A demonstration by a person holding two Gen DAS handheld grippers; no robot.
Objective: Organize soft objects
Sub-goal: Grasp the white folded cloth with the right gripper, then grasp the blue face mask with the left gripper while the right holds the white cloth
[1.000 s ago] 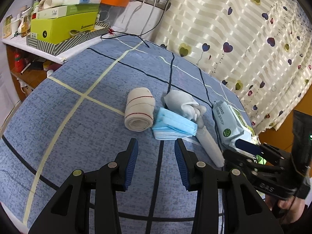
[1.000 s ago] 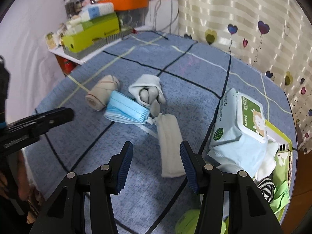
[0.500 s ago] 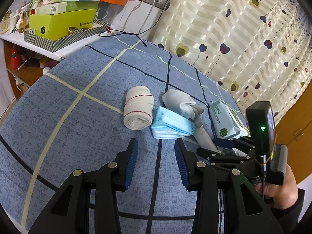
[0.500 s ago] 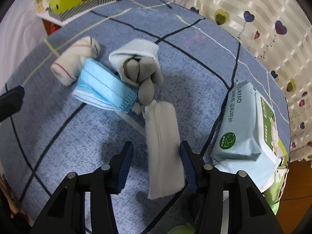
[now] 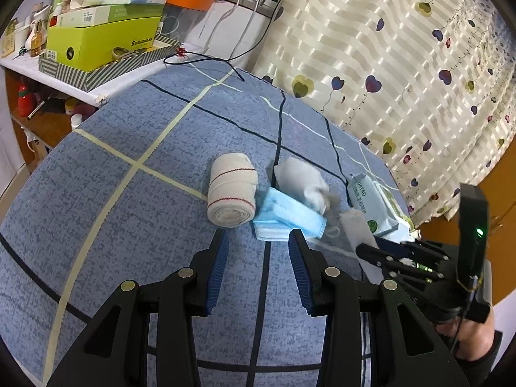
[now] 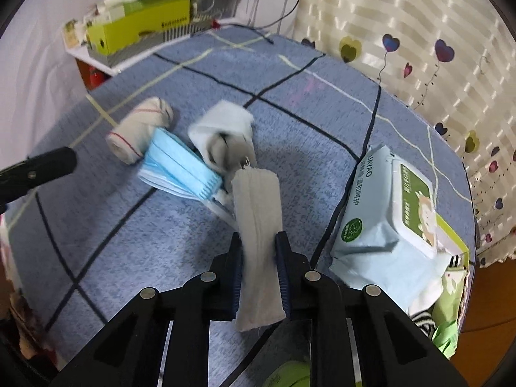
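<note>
My right gripper (image 6: pixel 258 274) is shut on a long grey folded cloth (image 6: pixel 258 213) and holds it above the blue bedspread (image 6: pixel 113 225); the cloth (image 5: pixel 356 225) also shows in the left wrist view. A stack of blue face masks (image 6: pixel 177 167), a rolled grey sock bundle (image 6: pixel 225 132) and a beige bandage roll (image 6: pixel 138 132) lie beyond it. My left gripper (image 5: pixel 258 258) is open and empty, just short of the bandage roll (image 5: pixel 232 190) and the masks (image 5: pixel 287 216).
A pack of wet wipes (image 6: pixel 387 222) lies at the right, over a green box (image 6: pixel 451 290) of fabric items. A shelf with yellow-green boxes (image 5: pixel 100 38) stands at the far left. A heart-patterned curtain (image 5: pixel 403 64) hangs behind the bed.
My right gripper has closed on the grey cloth and lifted it off the bedspread. The left gripper has stayed open and barely moved.
</note>
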